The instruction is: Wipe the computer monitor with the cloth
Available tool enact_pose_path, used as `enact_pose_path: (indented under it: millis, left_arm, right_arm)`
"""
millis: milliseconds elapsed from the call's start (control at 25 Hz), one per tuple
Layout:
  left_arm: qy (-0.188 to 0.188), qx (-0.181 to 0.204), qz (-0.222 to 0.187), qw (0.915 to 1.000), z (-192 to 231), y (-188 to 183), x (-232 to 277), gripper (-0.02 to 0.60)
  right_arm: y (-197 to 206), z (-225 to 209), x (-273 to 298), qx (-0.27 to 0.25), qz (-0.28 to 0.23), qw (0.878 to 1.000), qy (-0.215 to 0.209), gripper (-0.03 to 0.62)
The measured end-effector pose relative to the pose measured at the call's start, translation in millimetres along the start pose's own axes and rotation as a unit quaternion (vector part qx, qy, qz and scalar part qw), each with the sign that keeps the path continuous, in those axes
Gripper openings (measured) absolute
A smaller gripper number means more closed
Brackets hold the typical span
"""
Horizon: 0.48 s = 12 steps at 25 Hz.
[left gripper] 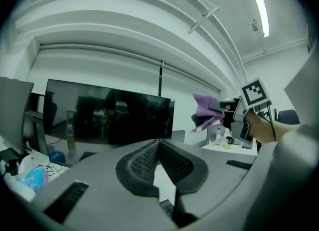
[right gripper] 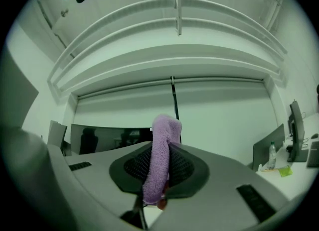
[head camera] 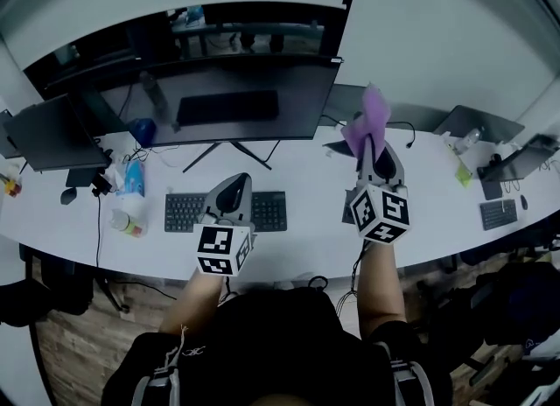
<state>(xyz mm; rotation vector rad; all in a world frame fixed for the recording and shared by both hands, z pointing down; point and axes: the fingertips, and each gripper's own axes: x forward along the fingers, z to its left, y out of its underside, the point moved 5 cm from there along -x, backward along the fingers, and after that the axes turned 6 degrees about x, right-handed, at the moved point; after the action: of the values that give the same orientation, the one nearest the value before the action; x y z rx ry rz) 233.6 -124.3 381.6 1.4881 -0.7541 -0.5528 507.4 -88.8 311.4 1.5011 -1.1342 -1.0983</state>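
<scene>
1. The right gripper [right gripper: 160,170] jaws are clamping on the purple cloth [right gripper: 162,145]. A folded bunch is poking out past the tips, and a short tail is hanging on the near side.
2. The left gripper [left gripper: 159,150] jaws are sitting together with nothing between them.
3. In the head view, the right gripper is hovering over the right-centre of the desk [head camera: 306,242] and holding the cloth up just right of the monitor [head camera: 236,98]. The cloth is looking clear of the screen, so the wipe is likely not started yet.
4. The left gripper is hovering over the keyboard [head camera: 267,212], on the near side of the monitor and doing no work.
5. Handling: the cloth is looking soft, light and floppy, like terry.
   - It will be folding and dragging rather than pushing flat.
   - The pinch across the middle of the fold seems good, as it is leaving a padded wad ahead of the tips.
   - The risk is hard jaw tips reaching the glass if the wad is squashing down.
6. The monitor is standing on thin splayed legs at the far side of the desk.
   - The screen is probably fragile and may rock under a push.
   - Light pressure and sideways strokes seem the safe call.
</scene>
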Motion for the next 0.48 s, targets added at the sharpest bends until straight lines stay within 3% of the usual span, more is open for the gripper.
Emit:
enact_pose_path:
  millis: [240, 480]
  left_arm:
    - [-0.029, -0.005, 0.017, 0.9994, -11.1, 10.6, 11.9, 0.009]
    - [-0.062, -0.005, 0.030, 0.9976, -13.7, 17.9, 14.3, 0.010]
  right_arm:
    - [-28.8, -22.8, 56.0, -0.062, -0.006, 0.997, -0.036, 0.075]
    - [-34.5, -33.3, 109.7, -0.140, 0.012, 0.989, -0.038, 0.075]
